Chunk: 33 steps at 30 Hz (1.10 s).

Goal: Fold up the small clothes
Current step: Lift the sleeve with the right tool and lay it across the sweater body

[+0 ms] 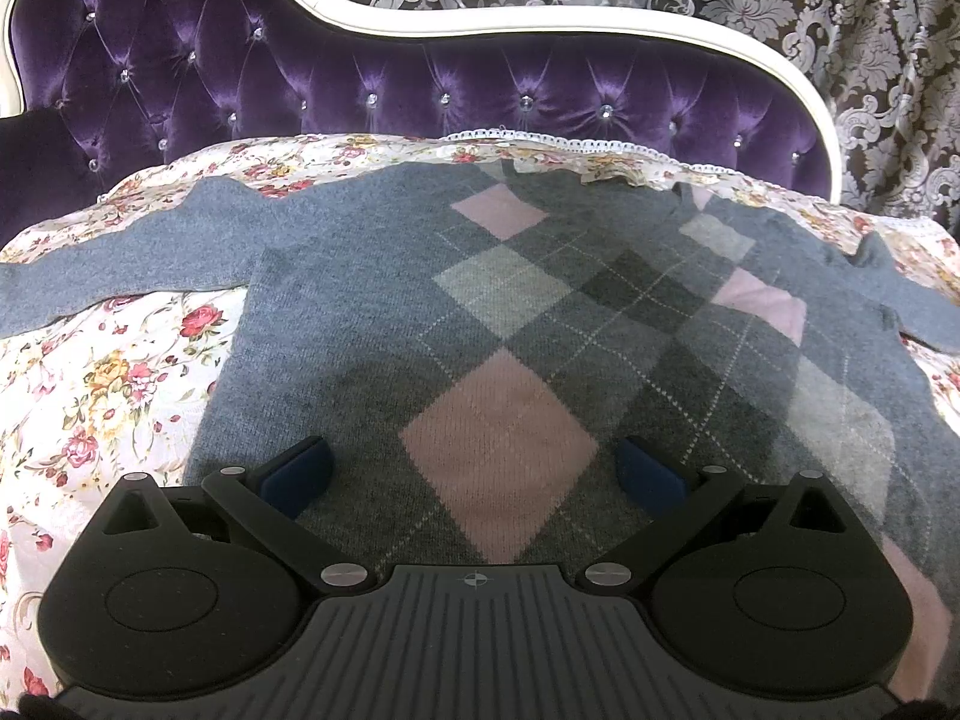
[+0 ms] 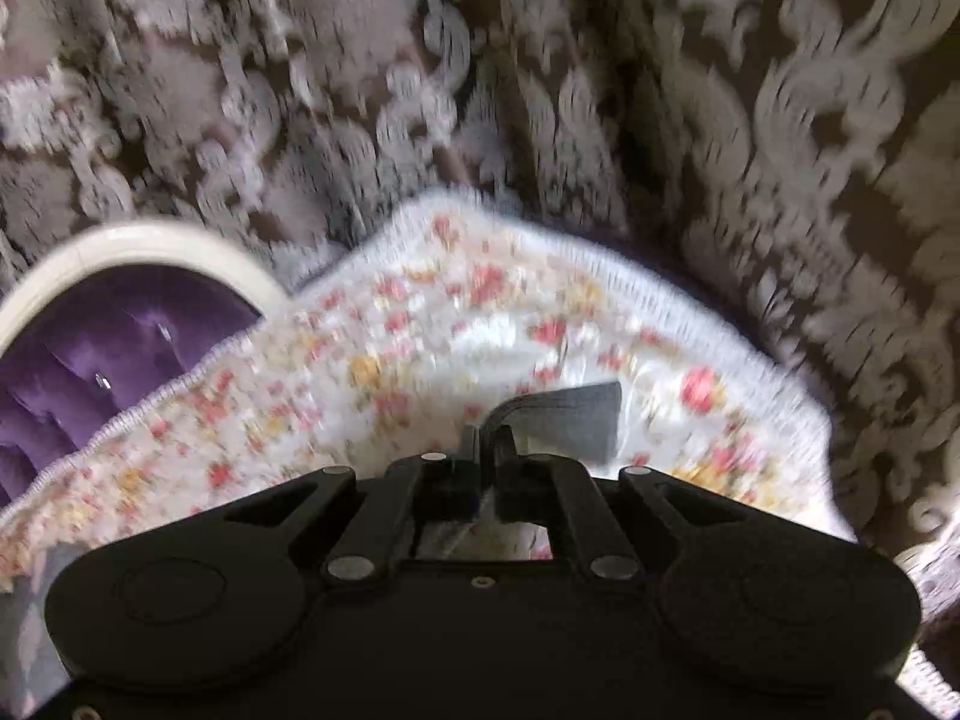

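Observation:
A grey argyle sweater [image 1: 372, 324] with pink and pale diamonds lies flat on a floral bedspread [image 1: 108, 384]. One sleeve [image 1: 120, 252] stretches out to the left. My left gripper [image 1: 477, 474] is open low over the sweater's hem area, its blue pads [image 1: 300, 471] spread either side of a pink diamond and gripping nothing. In the blurred right wrist view, my right gripper [image 2: 489, 429] is shut on a grey end of cloth [image 2: 579, 420], which looks like the sweater's other sleeve, held above the bedspread [image 2: 420, 348].
A purple tufted headboard [image 1: 360, 84] with a white frame stands behind the bed. Patterned grey curtains [image 1: 870, 60] hang at the back and right. The bedspread's lace edge [image 2: 690, 300] marks the bed's far right side.

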Each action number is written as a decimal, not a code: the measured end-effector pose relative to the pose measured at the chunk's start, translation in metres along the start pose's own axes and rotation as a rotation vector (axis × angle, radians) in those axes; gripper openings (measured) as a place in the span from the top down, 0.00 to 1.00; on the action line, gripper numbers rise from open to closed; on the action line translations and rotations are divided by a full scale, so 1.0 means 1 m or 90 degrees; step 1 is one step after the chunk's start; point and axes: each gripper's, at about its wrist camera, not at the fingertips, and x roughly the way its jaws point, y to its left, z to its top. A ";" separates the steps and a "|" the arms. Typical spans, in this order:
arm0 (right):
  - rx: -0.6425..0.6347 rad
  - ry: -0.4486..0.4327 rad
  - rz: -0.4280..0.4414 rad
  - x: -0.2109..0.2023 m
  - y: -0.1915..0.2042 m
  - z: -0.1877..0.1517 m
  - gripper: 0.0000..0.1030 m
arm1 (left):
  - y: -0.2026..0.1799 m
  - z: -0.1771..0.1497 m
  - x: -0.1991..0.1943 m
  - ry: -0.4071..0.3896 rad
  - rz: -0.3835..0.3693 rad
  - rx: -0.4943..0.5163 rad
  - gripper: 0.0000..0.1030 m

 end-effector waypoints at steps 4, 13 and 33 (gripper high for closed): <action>-0.030 -0.018 -0.001 -0.024 0.013 0.013 0.91 | 0.000 0.000 0.000 0.001 -0.001 -0.001 0.00; -0.146 -0.059 0.079 -0.080 0.113 0.025 0.91 | 0.010 0.013 -0.003 0.025 -0.032 -0.019 0.02; -0.417 0.078 0.477 -0.137 0.446 -0.175 0.90 | 0.113 0.015 -0.045 0.021 -0.030 -0.116 0.02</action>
